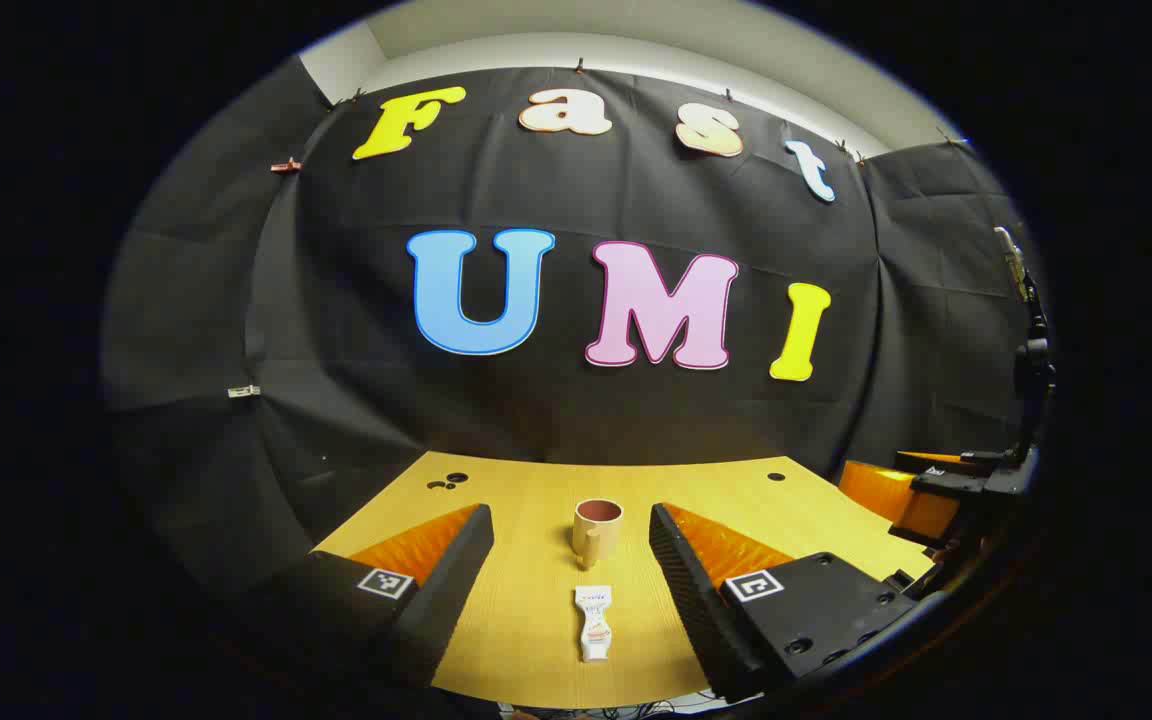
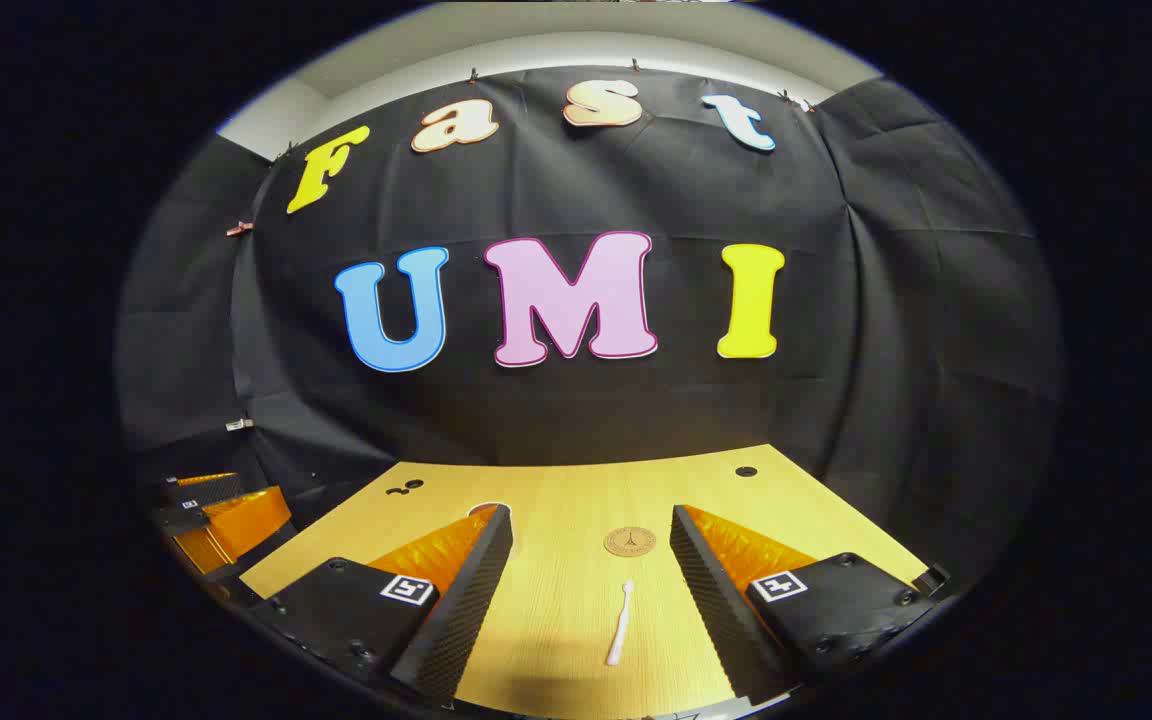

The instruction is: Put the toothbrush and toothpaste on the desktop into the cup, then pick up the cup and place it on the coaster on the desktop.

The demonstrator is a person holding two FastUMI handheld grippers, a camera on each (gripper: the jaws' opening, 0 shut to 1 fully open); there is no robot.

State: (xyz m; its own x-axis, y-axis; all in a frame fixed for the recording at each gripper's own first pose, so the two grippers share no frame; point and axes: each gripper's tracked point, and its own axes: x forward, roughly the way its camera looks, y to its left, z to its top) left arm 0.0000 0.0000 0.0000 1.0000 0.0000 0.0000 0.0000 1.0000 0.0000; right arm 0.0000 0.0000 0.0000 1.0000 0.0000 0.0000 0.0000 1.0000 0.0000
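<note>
The toothpaste (image 1: 593, 623) and toothbrush (image 2: 619, 622) are seen flat on the counter (image 1: 526, 610), short of the empty cup (image 1: 596, 531); both hand-held grippers (image 1: 568, 560) (image 2: 591, 575) are spread, nothing held, coaster (image 2: 629, 541) bare.

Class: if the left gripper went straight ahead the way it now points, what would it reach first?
Probably the small white toothpaste tube lying flat between the open left gripper fingers; the tan handled cup stands beyond it.

A wooden desktop (image 2: 576, 480) with small dark holes (image 2: 746, 470) stands before the black cloth wall (image 2: 916, 350).
</note>
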